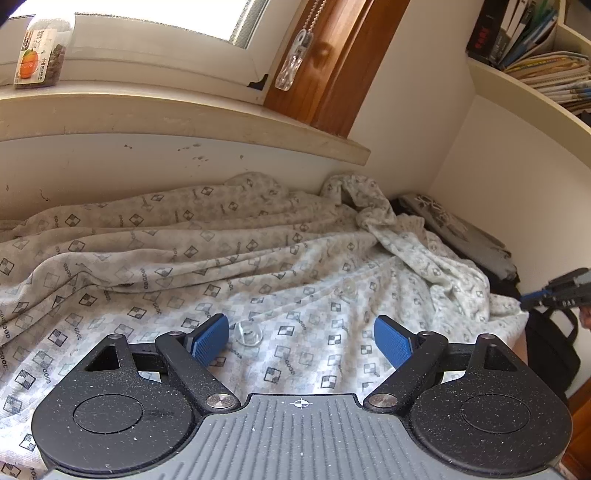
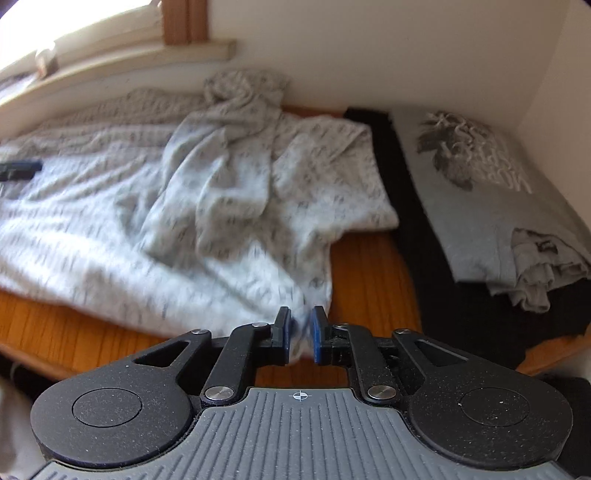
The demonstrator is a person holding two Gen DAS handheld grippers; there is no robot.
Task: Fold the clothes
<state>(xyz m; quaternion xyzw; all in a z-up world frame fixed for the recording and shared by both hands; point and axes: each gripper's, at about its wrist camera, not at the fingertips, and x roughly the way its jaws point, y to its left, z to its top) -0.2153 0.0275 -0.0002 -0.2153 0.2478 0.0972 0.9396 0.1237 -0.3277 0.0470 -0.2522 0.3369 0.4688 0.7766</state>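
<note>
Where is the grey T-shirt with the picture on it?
In the right wrist view, the grey T-shirt lies folded at the far right on a black cloth, in the corner by the wall, right of the patterned shirt.

Sunlit window (image 1: 147, 22) over a pale sill (image 1: 184, 118); perhaps bookshelves (image 1: 535, 55) right.

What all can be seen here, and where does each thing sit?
Patterned shirt: one, white-grey, crumpled across the table.
Clear buttons: two visible, on the shirt.
Grey tee: one, folded, right, on a black cloth.
Table: one, orange wood.
Snack packet: one, on the windowsill.
Books: several, shelf upper right.
Black bag: one, beside the table.
Left claw: open, over the shirt.
Right claw: shut on the shirt's edge.
</note>
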